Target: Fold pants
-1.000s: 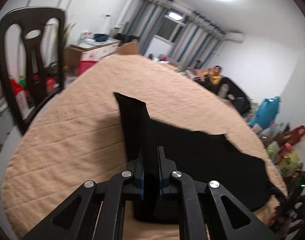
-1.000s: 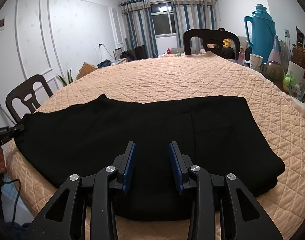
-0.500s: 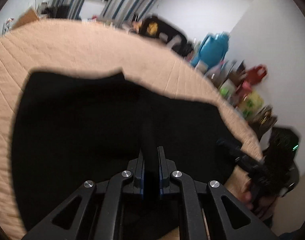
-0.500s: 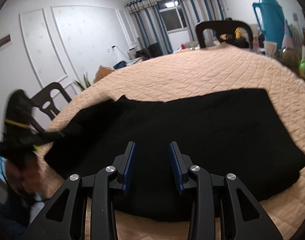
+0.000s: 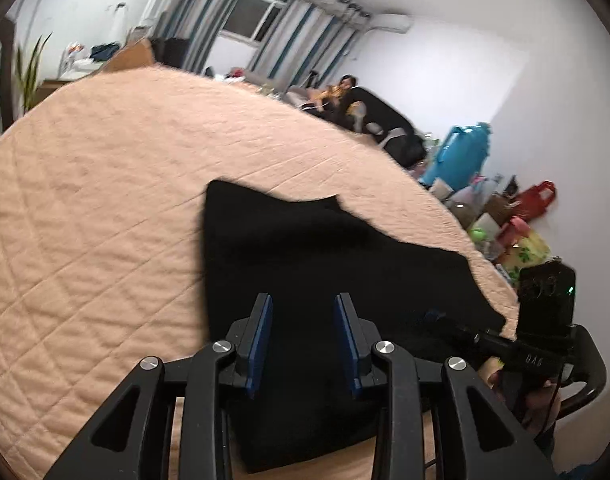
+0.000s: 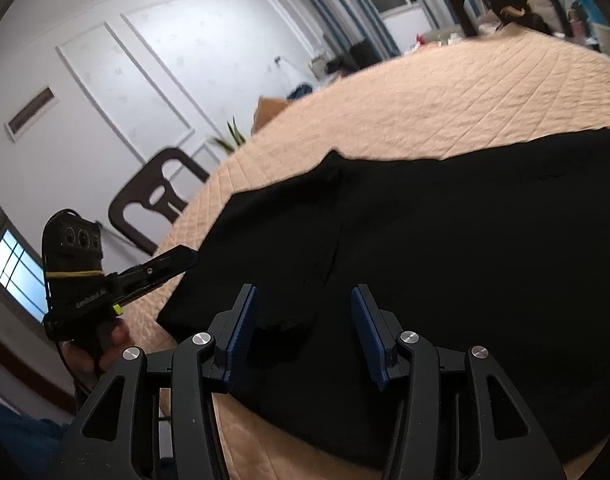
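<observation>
The black pants (image 5: 317, 280) lie folded flat on the round table's peach quilted cover (image 5: 105, 200). My left gripper (image 5: 303, 336) is open and empty just above the pants' near edge. My right gripper (image 6: 301, 332) is open and empty over the pants (image 6: 445, 248) near their left end. The right gripper also shows in the left wrist view (image 5: 437, 316) at the pants' right edge. The left gripper shows in the right wrist view (image 6: 185, 260) at the pants' left edge.
A dark chair (image 6: 153, 200) stands at the table's left side and another (image 6: 501, 4) at the far side. A blue thermos (image 5: 461, 156), bags and bottles (image 5: 517, 224) crowd the table's right side. A plant (image 5: 29, 72) stands by the wall.
My left gripper has let go of the pants fold and opened, leaving the folded layer laid flat. My right gripper has shifted left along the pants and stayed open.
</observation>
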Demonstrator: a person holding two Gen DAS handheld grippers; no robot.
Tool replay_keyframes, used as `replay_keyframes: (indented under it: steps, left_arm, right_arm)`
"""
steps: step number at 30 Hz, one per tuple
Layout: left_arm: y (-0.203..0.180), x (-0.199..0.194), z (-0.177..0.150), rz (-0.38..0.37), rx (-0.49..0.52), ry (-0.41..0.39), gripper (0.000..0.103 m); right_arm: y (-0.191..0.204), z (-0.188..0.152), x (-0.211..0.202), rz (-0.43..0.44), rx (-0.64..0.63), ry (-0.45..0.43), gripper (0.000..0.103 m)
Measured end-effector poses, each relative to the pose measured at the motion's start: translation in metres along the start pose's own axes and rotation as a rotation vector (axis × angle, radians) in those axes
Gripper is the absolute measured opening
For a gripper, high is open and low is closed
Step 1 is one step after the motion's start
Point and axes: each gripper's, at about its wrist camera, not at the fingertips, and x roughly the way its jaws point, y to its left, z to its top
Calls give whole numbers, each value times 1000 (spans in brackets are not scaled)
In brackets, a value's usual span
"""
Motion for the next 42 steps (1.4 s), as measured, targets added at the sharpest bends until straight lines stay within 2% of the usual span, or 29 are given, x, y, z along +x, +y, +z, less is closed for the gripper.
replay_keyframes:
  steps: [4,8,12,13,14,15,17,21,25,26,27,31,33,35,37,42]
  left_arm:
    - [4,1,-9,10,8,-10,35]
    - [4,0,-12,8,15,-24,35]
    - [8,-2,-13,-3,10,-29,35]
    - [8,-2,-13,-1,10,-28,35]
    - [8,-2,-13,3,12,-27,35]
    - [9,-5,-12,5,14,-26,35]
    - [10,-8,-12,10,17,-22,35]
    - [5,-12,-15,-4,33,-11,35]
    - [-2,-10,-18,4,61,-4,35]
    - [-2,-10,-18,5,62,-3,35]
    - [-3,-11,-18,6,63,-2,35]
    - [-2,-11,-17,11,62,0,35]
    - [-2,-12,-14,23,66,-8,35]
    - [-2,-13,-9,35,73,-18,35]
    - [0,-11,-2,51,80,-29,35]
    - [3,-4,15,85,89,-39,35]
  right_arm:
    - [5,9,10,-21,-7,28,49]
    - [9,14,24,36,21,89,49]
    - [15,18,34,62,10,113,49]
    - [15,18,34,57,10,113,40]
    - [15,19,37,46,9,119,18]
    - [16,19,39,39,11,120,9]
    - [16,18,35,29,11,96,5]
    - [8,12,4,34,38,6,5]
    - [-18,-2,-6,-21,122,7,1]
    - [-23,-4,-7,-8,134,4,1]
    - [-26,-6,-10,12,147,-2,1]
    - [-21,0,-9,2,133,0,1]
    - [-20,5,-7,-1,134,-1,10]
    - [-20,11,-3,6,137,-4,27]
    - [-16,18,4,19,117,26,37]
    - [-7,29,27,-10,76,66,38]
